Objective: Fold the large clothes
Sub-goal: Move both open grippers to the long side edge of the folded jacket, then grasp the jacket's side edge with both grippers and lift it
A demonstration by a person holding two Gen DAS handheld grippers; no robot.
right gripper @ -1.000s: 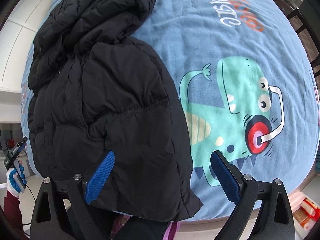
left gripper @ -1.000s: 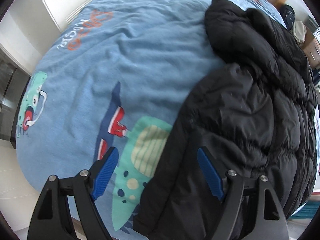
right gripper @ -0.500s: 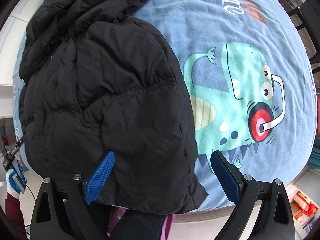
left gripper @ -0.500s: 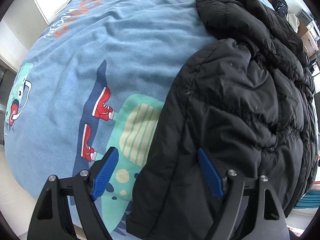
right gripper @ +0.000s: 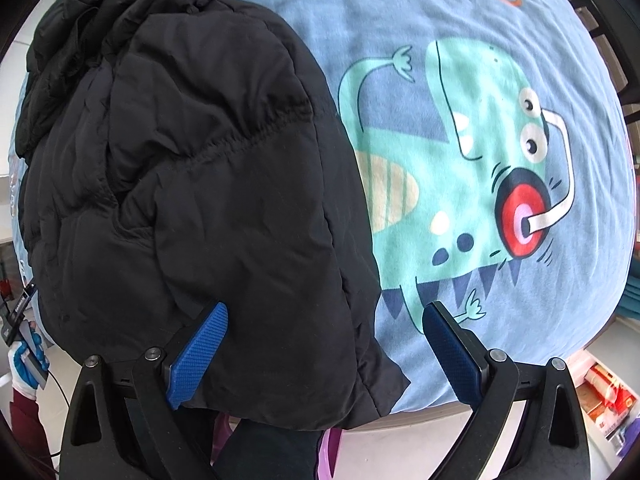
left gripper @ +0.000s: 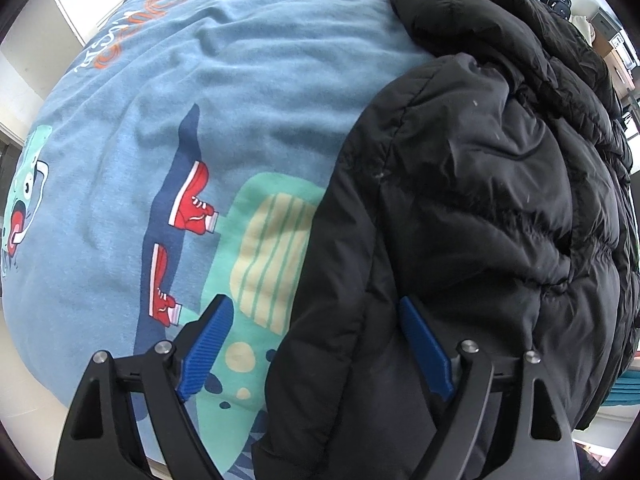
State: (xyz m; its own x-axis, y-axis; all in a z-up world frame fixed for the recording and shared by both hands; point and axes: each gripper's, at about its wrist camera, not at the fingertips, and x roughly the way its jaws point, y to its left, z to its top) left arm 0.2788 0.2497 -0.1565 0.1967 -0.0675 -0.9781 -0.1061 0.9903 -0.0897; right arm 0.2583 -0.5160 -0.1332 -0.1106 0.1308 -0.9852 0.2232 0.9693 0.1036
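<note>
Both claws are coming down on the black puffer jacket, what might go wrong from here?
1. The black puffer jacket is thick and slippery-looking; the right claw, open over its edge, may pinch only the top layer.
2. Its hem hangs past the bed edge, so a weak grip could let it slide off.
3. The left claw, jaws opening astride the jacket's side, may snag the blue dinosaur sheet too.

place: home bedroom | evidence: bed under dinosaur-print sheet (right gripper: 480,20) (white cupboard beside)
</note>
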